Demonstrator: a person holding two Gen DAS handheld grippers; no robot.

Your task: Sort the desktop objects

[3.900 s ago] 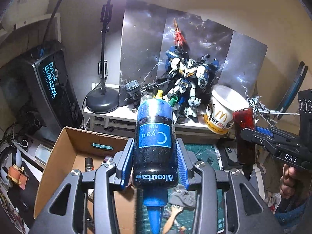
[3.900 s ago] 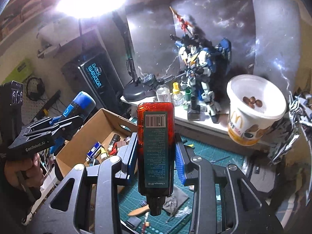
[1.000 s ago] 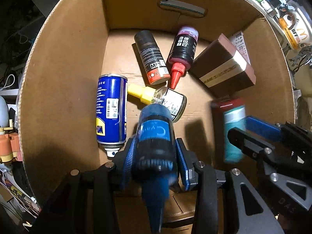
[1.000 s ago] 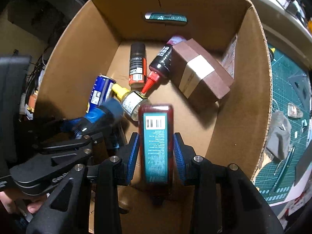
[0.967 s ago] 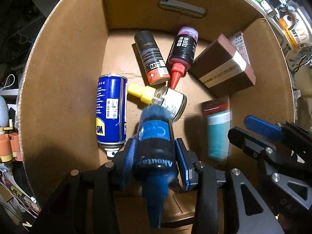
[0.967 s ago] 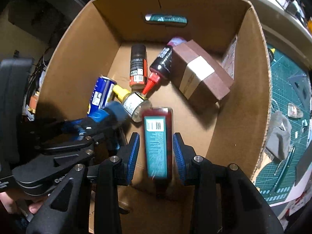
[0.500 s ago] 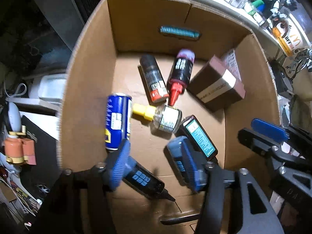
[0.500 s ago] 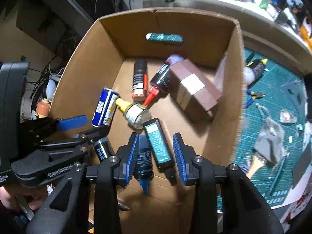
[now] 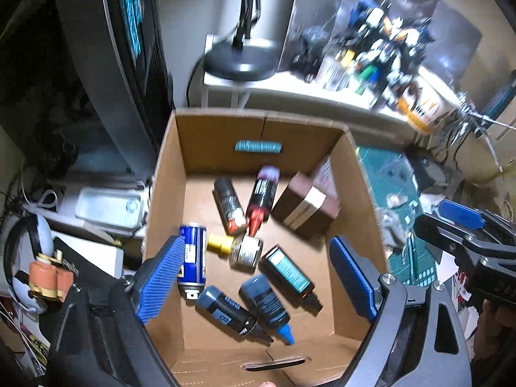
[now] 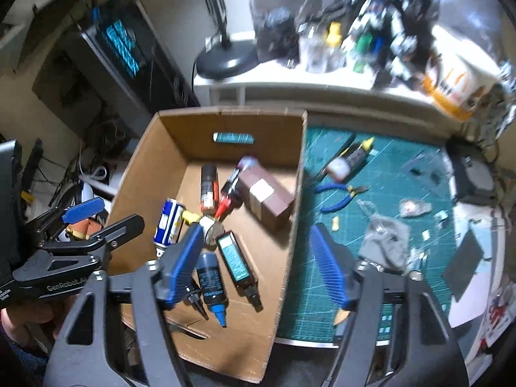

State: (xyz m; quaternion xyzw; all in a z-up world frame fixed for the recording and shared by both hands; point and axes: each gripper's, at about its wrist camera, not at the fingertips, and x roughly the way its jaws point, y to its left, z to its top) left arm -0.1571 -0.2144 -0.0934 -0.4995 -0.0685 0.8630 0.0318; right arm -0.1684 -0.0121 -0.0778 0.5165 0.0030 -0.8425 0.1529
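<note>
Cylindrical plastic bottles (image 9: 270,303) loose in corrugated cardboard box (image 9: 167,193), both ribbed-padded claws, left (image 9: 258,282) and right (image 10: 254,267), empty, freshly spread wide

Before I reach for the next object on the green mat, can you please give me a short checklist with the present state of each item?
1. Left gripper empty, jaws just opened: ok.
2. Right gripper empty, jaws just opened: ok.
3. Blue-capped ink bottle lying inside the brown cardboard box: ok.
4. Red bottle with teal label lying in the box: ok.
5. Blue-handled pliers on the green cutting mat uncovered: ok.
6. Whether the white-capped bottle on the mat is closed: cannot tell.
</note>
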